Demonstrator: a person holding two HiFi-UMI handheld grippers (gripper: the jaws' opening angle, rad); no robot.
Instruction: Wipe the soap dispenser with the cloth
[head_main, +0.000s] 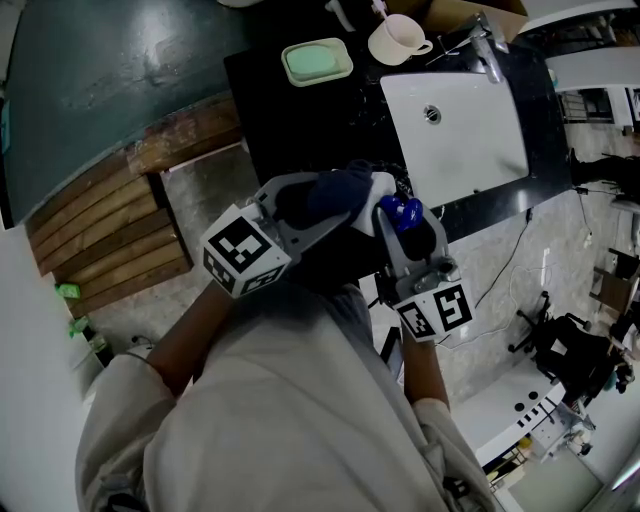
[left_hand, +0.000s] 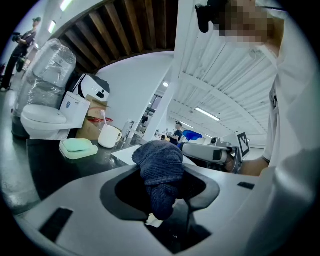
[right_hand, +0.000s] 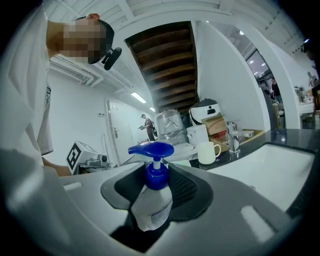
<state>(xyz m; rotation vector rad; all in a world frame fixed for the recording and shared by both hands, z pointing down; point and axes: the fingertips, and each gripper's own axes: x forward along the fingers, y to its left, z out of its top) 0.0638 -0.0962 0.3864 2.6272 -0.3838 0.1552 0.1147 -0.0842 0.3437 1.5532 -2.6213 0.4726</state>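
where the grippers meet: in front of the sink (head_main: 460, 150), off its near edge and out past the black counter (head_main: 300, 120).
left gripper (head_main: 345, 195): jaws clamped on the cloth, nose turned toward the right gripper.
cloth (left_hand: 161, 167): dark blue, bunched into a wad that stands up out of the left jaws, with a tail hanging down between them; on the sink's near side, left of the dispenser.
right gripper (right_hand: 152, 200): jaws closed on the dispenser's white body, one pad on each side.
dispenser (right_hand: 152, 192): white bottle with a label low on it and a blue pump on top, spout turned left in the right gripper view; held roughly upright with a slight tilt, in front of the sink and not standing on it.
cloth and dispenser: just beside each other in the head view (whether they touch cannot be told).
dish (head_main: 317, 62): pale green, on the counter left of the sink.
mug (head_main: 395, 42): cream, behind the sink's far left corner.
tap (head_main: 488, 55): at the sink's far edge.
person (head_main: 280, 420): pale top, both forearms reaching toward the sink from its near side.
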